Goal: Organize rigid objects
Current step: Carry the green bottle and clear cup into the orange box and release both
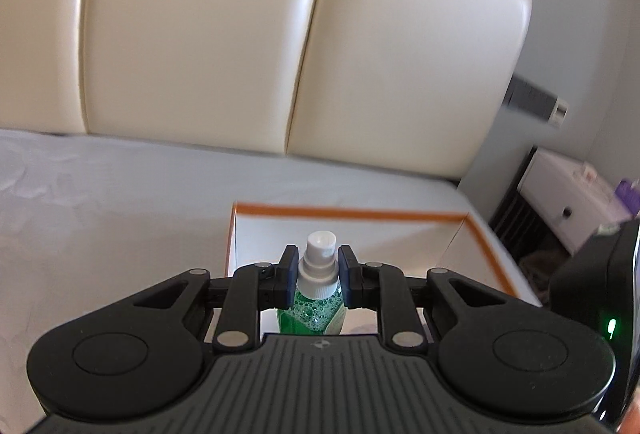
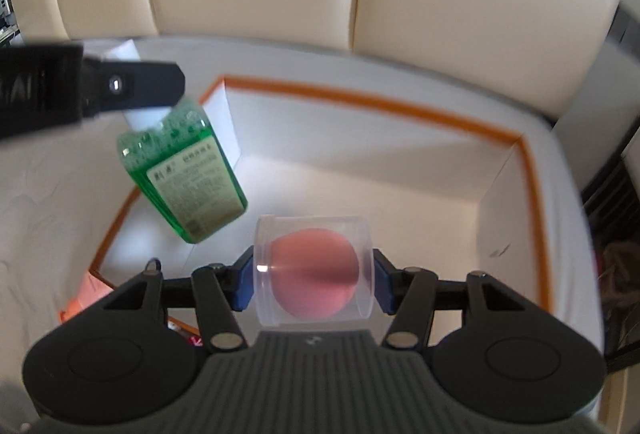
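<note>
Left wrist view shows the left tongs (image 1: 319,276) clamped on the neck of a green bottle (image 1: 312,318), hanging over the box (image 1: 352,213). Right tongs (image 2: 314,276) squeeze a clear jar (image 2: 314,270); it looks light and slippery, so the flat sides seem safest.

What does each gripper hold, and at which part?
Left gripper: green bottle, by its white pump neck. Right gripper: clear container with pink sponge, by its sides.

Your left wrist view looks shallowly toward the headboard (image 1: 280,53) at twelve o'clock; your right wrist view tilts steeply, close over the orange-rimmed box (image 2: 400,105). Both share that box (image 1: 360,213) and the green bottle (image 2: 188,169).
</note>
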The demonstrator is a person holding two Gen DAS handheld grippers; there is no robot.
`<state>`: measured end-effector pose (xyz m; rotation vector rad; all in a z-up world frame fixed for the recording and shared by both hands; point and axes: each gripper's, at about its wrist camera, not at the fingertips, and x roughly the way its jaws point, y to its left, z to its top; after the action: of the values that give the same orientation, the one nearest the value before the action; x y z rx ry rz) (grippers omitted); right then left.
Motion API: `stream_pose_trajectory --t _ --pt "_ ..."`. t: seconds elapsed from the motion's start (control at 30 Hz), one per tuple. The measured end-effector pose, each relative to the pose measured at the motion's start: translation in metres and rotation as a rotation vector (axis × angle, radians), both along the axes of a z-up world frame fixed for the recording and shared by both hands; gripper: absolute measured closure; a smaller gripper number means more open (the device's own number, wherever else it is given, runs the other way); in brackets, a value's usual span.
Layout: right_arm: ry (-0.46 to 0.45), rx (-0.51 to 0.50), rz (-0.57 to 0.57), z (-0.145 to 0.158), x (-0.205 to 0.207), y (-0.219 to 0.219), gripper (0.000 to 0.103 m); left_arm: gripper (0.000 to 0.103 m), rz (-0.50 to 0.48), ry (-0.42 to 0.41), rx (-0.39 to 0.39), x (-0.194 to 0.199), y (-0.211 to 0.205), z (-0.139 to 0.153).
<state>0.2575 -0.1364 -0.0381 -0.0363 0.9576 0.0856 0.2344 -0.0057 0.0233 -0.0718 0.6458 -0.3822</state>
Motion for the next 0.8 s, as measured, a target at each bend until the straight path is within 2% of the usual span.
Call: stream_pose_trajectory --t 0.37,0.4,0.43,0.6,0.8 --pt "0.185 -0.005 0.025 -0.046 0.04 0.002 0.047 0.081 -0.071 0.16 0.131 0.02 -0.015 -0.039" --pt "0.201 0.0 0.025 -0.047 0.042 0.002 0.047 0.087 -0.073 0.169 0.138 0.021 -0.015 -0.041" --pt "0.215 0.002 0.027 -0.047 0.043 0.003 0.047 0.088 -0.073 0.178 0.147 0.022 -0.015 -0.042" --pt "0.29 0.017 0.023 -0.056 0.053 0.0 0.046 0.089 -0.069 0.189 0.142 0.025 -0.013 -0.041" --pt "0.316 0.018 0.01 -0.062 0.059 -0.001 0.046 0.087 -0.068 0.209 0.138 0.028 -0.01 -0.044"
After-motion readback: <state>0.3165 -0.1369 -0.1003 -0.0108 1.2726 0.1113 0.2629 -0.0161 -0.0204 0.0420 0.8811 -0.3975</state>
